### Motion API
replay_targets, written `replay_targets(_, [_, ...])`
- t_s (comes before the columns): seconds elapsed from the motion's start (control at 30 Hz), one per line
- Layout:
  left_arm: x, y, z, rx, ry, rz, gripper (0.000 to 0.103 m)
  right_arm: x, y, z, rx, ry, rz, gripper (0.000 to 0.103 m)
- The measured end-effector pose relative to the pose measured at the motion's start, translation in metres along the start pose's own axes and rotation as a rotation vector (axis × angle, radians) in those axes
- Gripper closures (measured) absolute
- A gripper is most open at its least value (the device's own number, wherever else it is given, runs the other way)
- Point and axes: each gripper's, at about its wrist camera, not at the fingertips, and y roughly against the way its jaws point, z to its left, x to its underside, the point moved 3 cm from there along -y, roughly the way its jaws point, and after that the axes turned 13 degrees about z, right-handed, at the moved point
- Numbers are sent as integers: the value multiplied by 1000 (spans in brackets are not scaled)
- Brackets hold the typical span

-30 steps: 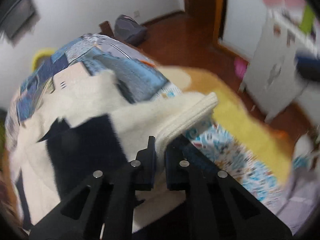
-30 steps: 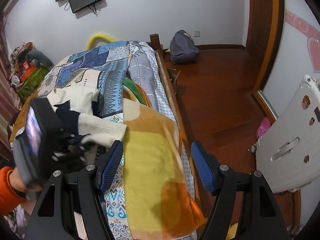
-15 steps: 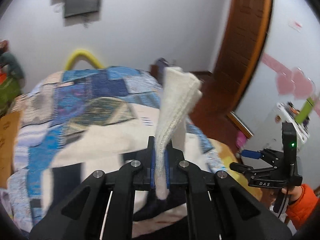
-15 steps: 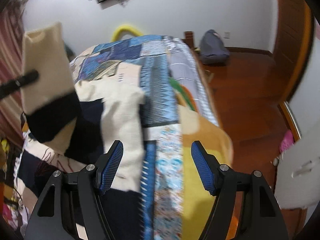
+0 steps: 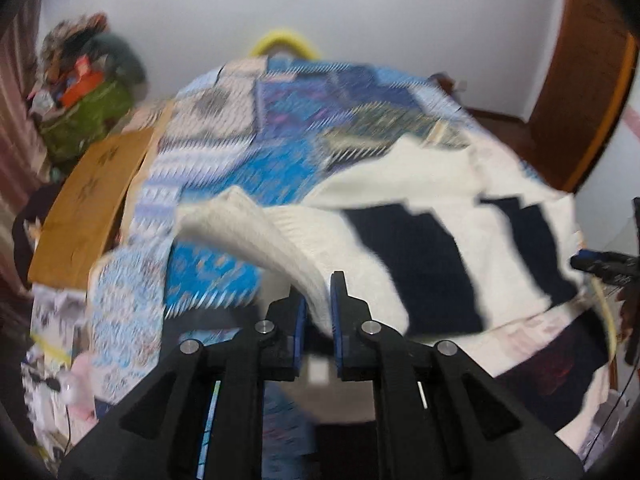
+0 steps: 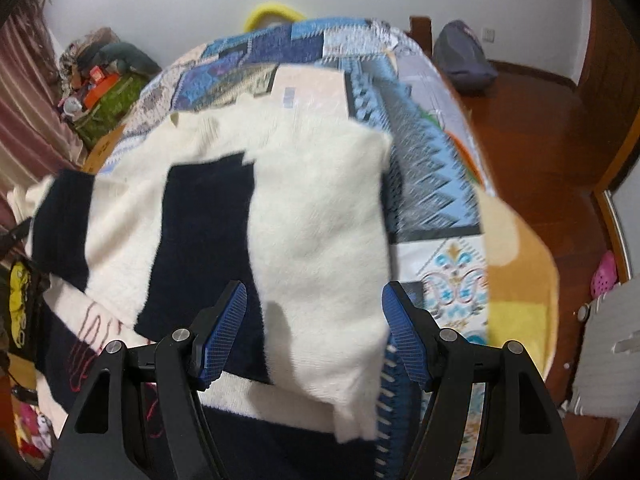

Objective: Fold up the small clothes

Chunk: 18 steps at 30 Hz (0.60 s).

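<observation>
since a second ago the left gripper point(image 5: 318, 312) has carried the ribbed sleeve cuff point(image 5: 256, 232) across the sweater point(image 6: 304, 216), and the view has swung from the floor side to the wall. its jaws are just starting to open, the cuff still between them. the right gripper point(image 6: 314, 328) hangs spread and empty above the sweater, which lies on the bed's blue patchwork quilt point(image 5: 248, 128). risk, as i judge it: released this high, the sleeve could flop crooked or drag the fold loose. the knit is fluffy cream with navy blocks, soft and limp.
</observation>
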Motion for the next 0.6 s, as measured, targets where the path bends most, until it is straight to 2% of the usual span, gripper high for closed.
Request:
replay_targets(0.07, [10, -12, 16, 13, 19, 38, 91, 5, 1, 6, 20, 29, 5, 36])
replay_targets(0.13, [20, -15, 26, 17, 34, 45, 82, 10, 6, 10, 48, 64, 4, 36])
replay_targets(0.2, [26, -11, 33, 13, 52, 31, 73, 15, 10, 17, 91, 123, 12, 36])
replay_targets(0.37, [32, 5, 42, -17, 71, -3, 65, 31, 6, 33, 164, 258, 49, 34])
replay_targets(0.4, [32, 8, 44, -22, 76, -9, 61, 32, 2, 34, 174, 266, 58, 34])
replay_targets(0.5, [34, 13, 49, -40, 90, -9, 59, 34, -15, 37, 198, 271, 78, 34])
replay_targets(0.6, [35, 16, 49, -60, 82, -4, 57, 27, -22, 35, 185, 237, 50, 35])
